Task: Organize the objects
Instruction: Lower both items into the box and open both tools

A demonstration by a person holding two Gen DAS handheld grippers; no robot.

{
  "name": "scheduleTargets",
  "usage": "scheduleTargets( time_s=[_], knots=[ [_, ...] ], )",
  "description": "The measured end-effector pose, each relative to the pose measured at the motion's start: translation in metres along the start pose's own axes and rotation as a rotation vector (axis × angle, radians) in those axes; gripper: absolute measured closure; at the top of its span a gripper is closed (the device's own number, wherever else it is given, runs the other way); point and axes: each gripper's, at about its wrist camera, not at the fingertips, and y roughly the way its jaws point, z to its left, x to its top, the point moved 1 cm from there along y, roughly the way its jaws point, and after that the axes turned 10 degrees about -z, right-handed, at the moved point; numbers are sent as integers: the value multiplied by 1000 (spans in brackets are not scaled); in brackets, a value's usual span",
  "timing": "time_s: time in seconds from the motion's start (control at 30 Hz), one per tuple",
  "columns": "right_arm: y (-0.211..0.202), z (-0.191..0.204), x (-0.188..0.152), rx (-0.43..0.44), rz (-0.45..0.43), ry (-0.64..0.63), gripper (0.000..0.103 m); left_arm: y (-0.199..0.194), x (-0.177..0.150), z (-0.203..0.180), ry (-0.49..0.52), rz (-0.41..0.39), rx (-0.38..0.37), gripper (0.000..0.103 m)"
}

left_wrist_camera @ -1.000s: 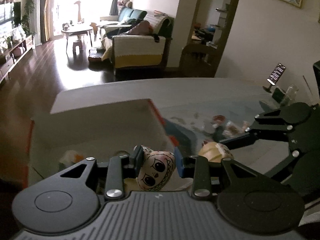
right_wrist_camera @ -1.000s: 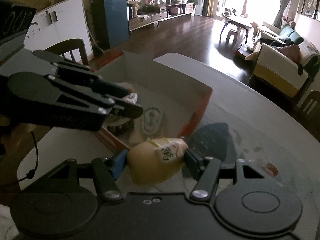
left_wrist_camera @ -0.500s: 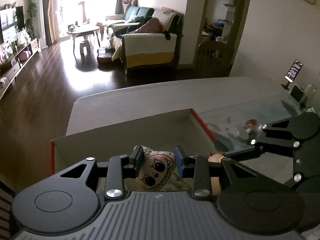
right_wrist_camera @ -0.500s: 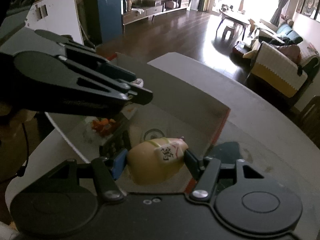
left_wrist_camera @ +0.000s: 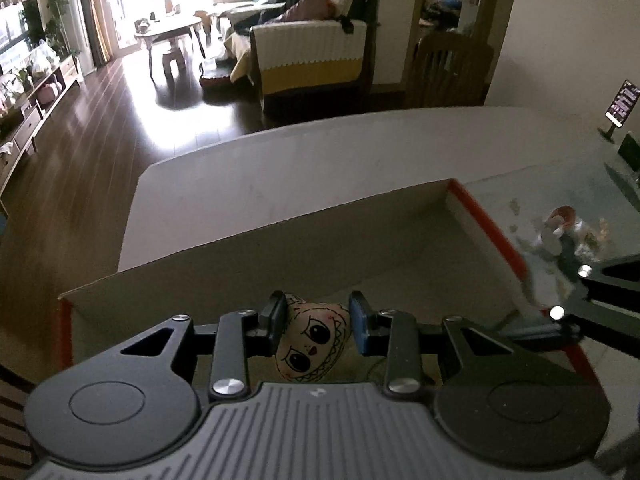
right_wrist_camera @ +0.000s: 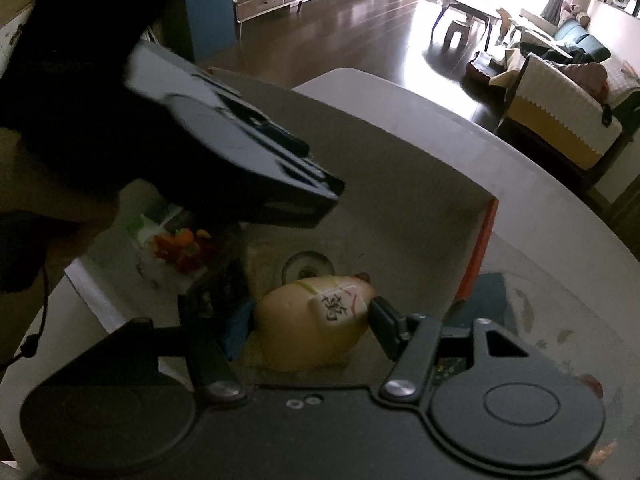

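**Over the open box, both grippers loaded**

Above the cardboard box [left_wrist_camera: 400, 216], each gripper carries a toy, and the coming move turns on how each toy sits over the floor of the box.

In the left wrist view, the left gripper [left_wrist_camera: 316, 322] is clamped on a small cream toy with a drawn face [left_wrist_camera: 310, 340]. The toy hangs at 6 o'clock of the box's far wall, inside its red-edged rim.

In the right wrist view, the right gripper [right_wrist_camera: 308, 322] grips a pale yellow pig-shaped toy [right_wrist_camera: 308, 320] with a printed character. Its long axis runs from 9 to 3 o'clock across the jaws. The box floor lies toward 12 o'clock. A small orange-and-green item [right_wrist_camera: 180, 246] rests at 10 o'clock.

The left gripper crosses overhead at 10 o'clock, so the right looks lower and better placed to let go first.
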Motion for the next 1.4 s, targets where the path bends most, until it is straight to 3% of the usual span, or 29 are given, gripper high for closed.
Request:
scheduleTargets(
  time_s=[0.6,0.67,0.7,0.73,0.8,0.93,1.4],
  knots=[
    [4,-1,-3,6,5,-7,35,45,-14,7,-35,188,20,67],
    [4,-1,-2,7,4,-9,35,45,-14,7,-37,193,31,63],
    [3,-1,-2,7,5,-10,35,45,-14,8,-38,198,46,55],
    [3,-2,-1,7,5,-10,35,45,-14,9,-38,199,61,47],
    [2,-2,-1,11,4,-3,34,40,-15,8,-48,193,79,40],
    [-2,-2,-1,17,-4,2,28,31,-16,12,-93,174,69,32],
    [-50,-10,-3,46,-75,22,24,-14,-7,15,-136,93,61,31]
  ],
)
